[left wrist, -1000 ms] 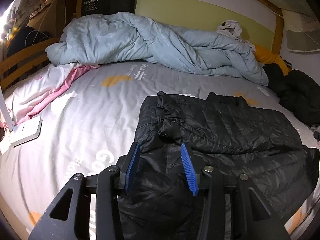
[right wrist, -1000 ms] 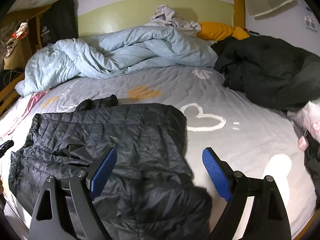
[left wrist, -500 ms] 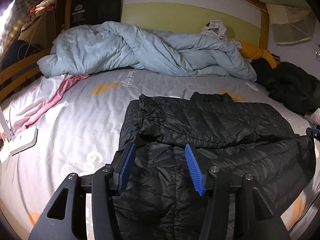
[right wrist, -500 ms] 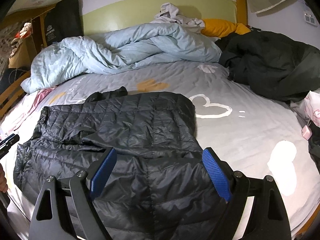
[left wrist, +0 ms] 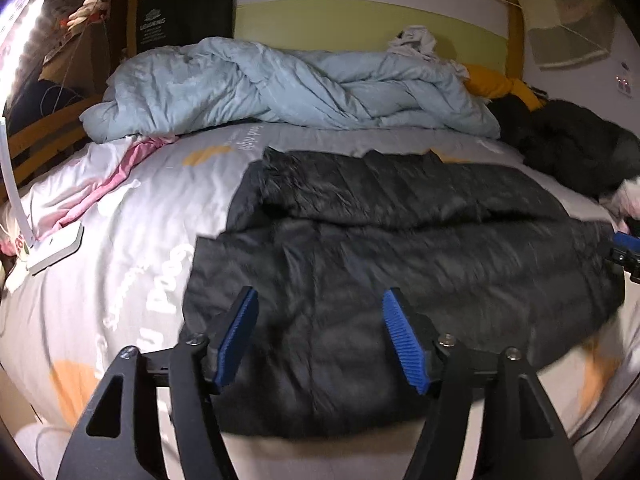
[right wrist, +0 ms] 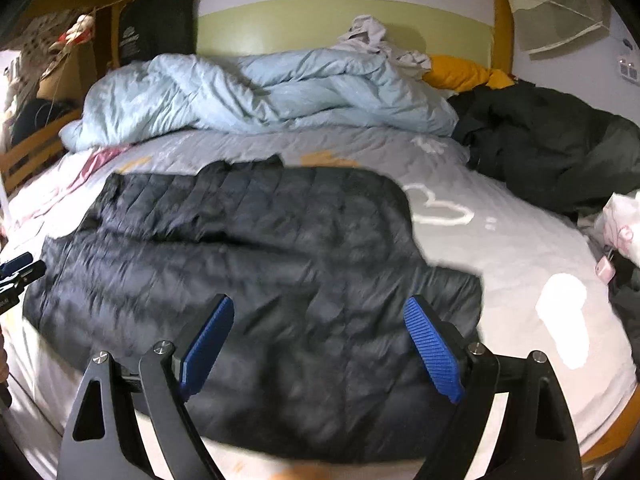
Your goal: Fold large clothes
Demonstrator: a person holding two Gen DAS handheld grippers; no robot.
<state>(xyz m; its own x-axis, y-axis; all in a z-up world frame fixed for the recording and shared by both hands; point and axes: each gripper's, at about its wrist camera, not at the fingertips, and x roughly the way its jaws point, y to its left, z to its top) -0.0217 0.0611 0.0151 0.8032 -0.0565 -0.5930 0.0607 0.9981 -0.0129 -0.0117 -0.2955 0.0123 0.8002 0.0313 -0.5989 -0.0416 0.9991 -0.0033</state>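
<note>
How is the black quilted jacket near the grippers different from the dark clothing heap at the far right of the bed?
The black quilted jacket lies spread flat, while the dark clothing heap is bunched up. The jacket lies close in front of both grippers; the heap sits farther back, beside the blue duvet. The jacket shows stitched quilting; the heap shows none. Both rest on the grey bedsheet.

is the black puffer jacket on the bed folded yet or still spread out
Partly folded. The black puffer jacket lies flat on the bed, its upper part doubled over itself, while the lower body remains spread wide.

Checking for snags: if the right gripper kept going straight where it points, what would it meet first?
Most likely the black quilted puffer jacket spread on the grey bedsheet; the right gripper aims down at it, fingers open, nothing between.
</note>
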